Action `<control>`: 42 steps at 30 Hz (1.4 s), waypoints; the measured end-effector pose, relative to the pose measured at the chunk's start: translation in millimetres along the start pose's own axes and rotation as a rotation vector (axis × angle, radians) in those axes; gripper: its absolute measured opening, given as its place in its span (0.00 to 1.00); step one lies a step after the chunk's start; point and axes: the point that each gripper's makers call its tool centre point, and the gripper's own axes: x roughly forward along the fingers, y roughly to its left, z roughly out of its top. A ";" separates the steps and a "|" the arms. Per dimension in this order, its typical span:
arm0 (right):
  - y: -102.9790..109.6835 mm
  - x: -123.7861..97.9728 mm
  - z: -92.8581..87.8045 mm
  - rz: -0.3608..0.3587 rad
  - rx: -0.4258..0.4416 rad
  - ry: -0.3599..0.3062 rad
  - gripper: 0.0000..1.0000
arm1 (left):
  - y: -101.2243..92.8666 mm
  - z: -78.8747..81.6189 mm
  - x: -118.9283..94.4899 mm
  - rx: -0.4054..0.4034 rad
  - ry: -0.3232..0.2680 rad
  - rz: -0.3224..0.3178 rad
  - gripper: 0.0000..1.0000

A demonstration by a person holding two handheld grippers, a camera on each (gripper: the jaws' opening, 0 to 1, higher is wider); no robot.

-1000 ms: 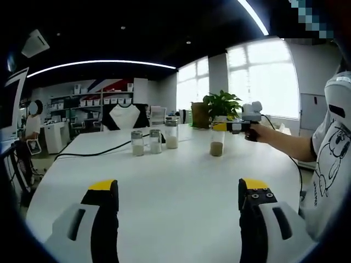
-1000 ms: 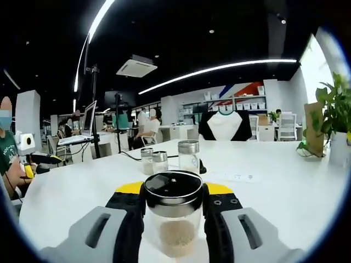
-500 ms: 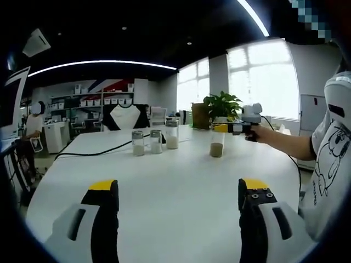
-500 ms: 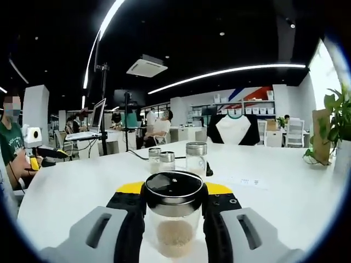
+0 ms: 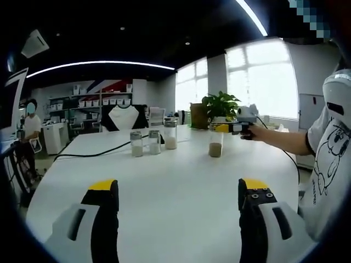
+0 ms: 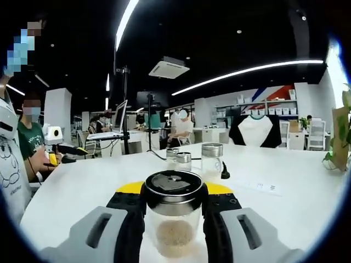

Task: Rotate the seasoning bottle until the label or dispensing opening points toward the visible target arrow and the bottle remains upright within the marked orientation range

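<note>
Right gripper (image 6: 173, 219) jaws clamp seasoning bottle (image 6: 174, 219) at both sides, upright on white table (image 6: 82, 186), grip set for twisting. Left gripper (image 5: 178, 219) jaws wide, empty, held near, clear of work. Three spare jars (image 6: 192, 160) stand far, untouched. No arrow discernible.

Your clear glass seasoning bottle with the dark shaker lid (image 6: 174, 216) stands upright at bottom centre of the right gripper view, tan granules filling its lower part; in the left gripper view it (image 5: 215, 144) sits right of centre on the white table (image 5: 164, 181).
</note>
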 end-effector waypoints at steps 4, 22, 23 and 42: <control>1.1 0.6 0.8 0.064 -0.013 0.005 0.38 | 0.5 0.1 -3.4 0.002 0.004 0.005 0.95; 4.3 -5.9 12.4 0.008 0.064 -0.080 0.64 | -9.2 5.0 -9.4 0.024 -0.002 -0.015 0.95; 3.5 -6.8 16.0 -0.024 0.066 -0.105 0.63 | -8.9 5.1 -9.4 0.024 -0.002 -0.013 0.95; -13.4 -1.1 9.7 -0.347 0.031 -0.005 0.46 | -6.0 -0.1 -6.7 0.003 -0.009 -0.016 0.94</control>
